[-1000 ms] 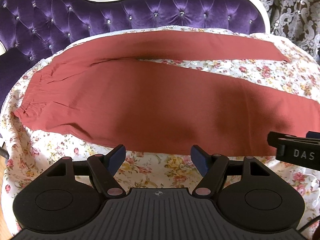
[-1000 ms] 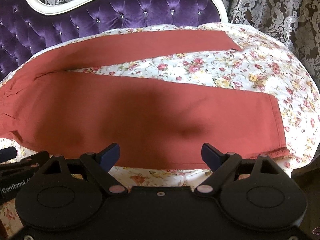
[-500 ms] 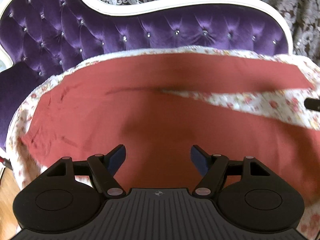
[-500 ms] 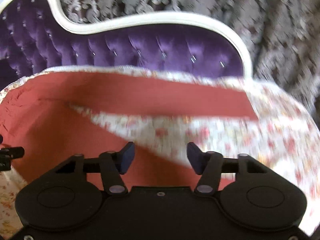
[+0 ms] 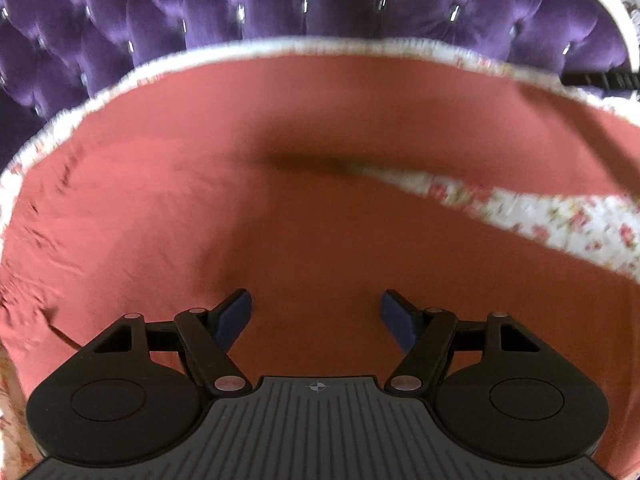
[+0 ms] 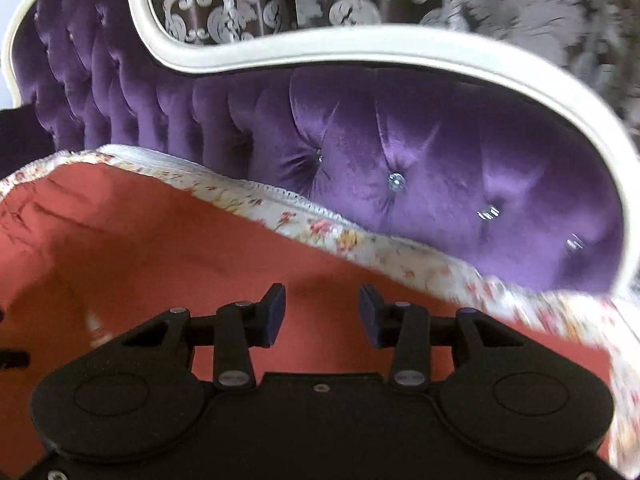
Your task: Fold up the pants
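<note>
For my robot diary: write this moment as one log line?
left gripper open over pants | right gripper open, closing, nothing gripped

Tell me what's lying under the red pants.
The red pants lie spread on a floral sheet, which shows between the two legs and along the far edge by the purple tufted backrest. What the sheet covers beneath the pants cannot be seen.

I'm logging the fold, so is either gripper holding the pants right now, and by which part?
Nothing is held. The left gripper hangs open over the pants; the right gripper has just been closing, with no cloth between its fingers.
</note>
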The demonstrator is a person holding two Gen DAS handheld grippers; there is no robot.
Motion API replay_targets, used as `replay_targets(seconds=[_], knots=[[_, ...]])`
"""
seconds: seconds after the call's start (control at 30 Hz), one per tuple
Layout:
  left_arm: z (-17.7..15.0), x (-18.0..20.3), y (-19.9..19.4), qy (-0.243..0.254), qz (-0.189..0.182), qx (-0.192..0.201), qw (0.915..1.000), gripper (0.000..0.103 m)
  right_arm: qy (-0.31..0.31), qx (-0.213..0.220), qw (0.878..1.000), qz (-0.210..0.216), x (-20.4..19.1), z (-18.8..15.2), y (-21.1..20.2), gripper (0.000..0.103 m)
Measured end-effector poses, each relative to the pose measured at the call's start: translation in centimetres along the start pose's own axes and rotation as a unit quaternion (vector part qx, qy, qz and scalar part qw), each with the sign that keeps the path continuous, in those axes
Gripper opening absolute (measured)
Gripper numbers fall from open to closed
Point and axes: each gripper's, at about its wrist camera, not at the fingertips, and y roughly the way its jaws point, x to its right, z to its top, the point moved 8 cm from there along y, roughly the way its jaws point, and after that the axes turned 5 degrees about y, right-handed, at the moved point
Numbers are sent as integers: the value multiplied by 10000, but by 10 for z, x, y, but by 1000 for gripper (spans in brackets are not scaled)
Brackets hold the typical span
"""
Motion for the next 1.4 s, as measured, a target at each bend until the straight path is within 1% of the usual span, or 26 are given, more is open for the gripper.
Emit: replay_targets(seconds=[0.03, 0.1, 0.23, 0.4, 0.47, 0.5, 0.53, 0.57, 0.6, 0.67, 0.7, 0.77, 0.83, 0.9, 0.97, 1.03, 1.13, 1.2, 1.3, 1.4], knots=[[-1, -3, -1, -63, -63, 52, 9999, 73, -79, -68, 9999, 74, 2, 4, 12, 54], [-1, -4, -2, -38, -127, 51, 9999, 73, -218, -259, 9992, 219, 2, 8, 35, 56], [-3, -3, -4, 27, -111, 68, 9999, 73, -461, -603, 9961, 439, 4, 10, 68, 57], [-2, -2, -4, 35, -121, 103, 9999, 73, -675, -1051, 9895, 725, 3, 11, 93, 61], [0, -2, -3, 31, -129, 105, 9999, 73, -711, -1141, 9873, 851, 3, 12, 98, 64], [1, -2, -3, 40, -130, 118, 9998, 73, -682, -1186, 9861, 948, 2, 13, 99, 61], [1, -2, -3, 47, -132, 139, 9998, 73, -664, -1209, 9849, 1041, 0, 14, 98, 46], [2, -2, -3, 53, -138, 162, 9998, 73, -626, -1209, 9844, 1112, -2, 16, 96, 26], [2, -2, -3, 45, -150, 178, 9997, 73, -576, -1230, 9839, 1159, -4, 18, 92, 9], [4, -5, -4, 8, -223, 156, 9996, 72, -870, -941, 9867, 997, -11, 24, 76, 9], [6, -7, -4, -17, -238, 147, 9996, 72, -1032, -764, 9873, 932, -17, 24, 62, 9], [12, -14, -8, -77, -238, 183, 9995, 72, -1129, -403, 9887, 902, -27, 25, 30, 9], [24, -23, -15, -205, -266, 285, 9990, 72, -1348, -25, 9869, 887, -43, 20, -9, 9], [40, -32, -24, -366, -356, 435, 9977, 72, -1561, 216, 9836, 876, -61, 6, -43, 9], [59, -40, -34, -485, -469, 626, 9958, 72, -1655, 312, 9814, 920, -78, -12, -70, 9], [76, -44, -42, -544, -555, 761, 9941, 72, -1825, 360, 9788, 851, -93, -37, -90, 9], [98, -46, -44, -636, -774, 843, 9914, 72, -1979, 365, 9763, 794, -113, -68, -106, 9], [106, -43, -35, -714, -977, 692, 9902, 72, -2060, 387, 9751, 726, -122, -84, -109, 9], [115, -37, -16, -856, -1269, 335, 9876, 72, -2109, 336, 9747, 653, -129, -102, -106, 9], [117, -29, -5, -924, -1376, 114, 9861, 72, -2251, 322, 9723, 535, -133, -110, -102, 9]])
